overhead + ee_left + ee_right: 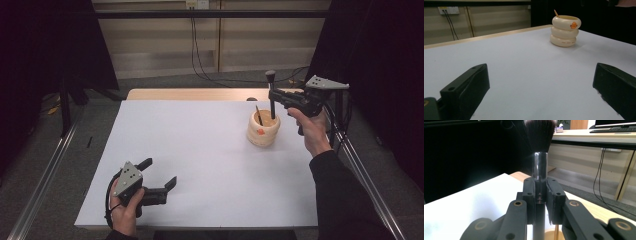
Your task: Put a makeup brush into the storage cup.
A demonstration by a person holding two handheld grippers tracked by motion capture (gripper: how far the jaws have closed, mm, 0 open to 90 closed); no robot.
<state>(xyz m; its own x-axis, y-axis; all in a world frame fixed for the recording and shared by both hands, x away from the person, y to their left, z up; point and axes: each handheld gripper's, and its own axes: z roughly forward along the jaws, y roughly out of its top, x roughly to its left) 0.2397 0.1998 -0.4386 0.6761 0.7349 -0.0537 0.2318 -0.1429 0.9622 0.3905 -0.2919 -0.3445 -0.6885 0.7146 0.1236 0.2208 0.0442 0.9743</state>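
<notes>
A cream ringed holder with an orange duck mark stands at the table's right back; it also shows far ahead in the left gripper view, a thin wooden stick leaning inside it. My right gripper is shut on a black makeup brush, held upright, bristles up, its lower end over or in the holder's mouth. In the right gripper view the jaws clamp the brush handle. My left gripper stands open low over the table's front left, with nothing between its fingers.
The white tabletop has a wooden strip along its far edge. Metal frame rails run along both sides. Cables hang down the back wall, with dark curtains at left and right.
</notes>
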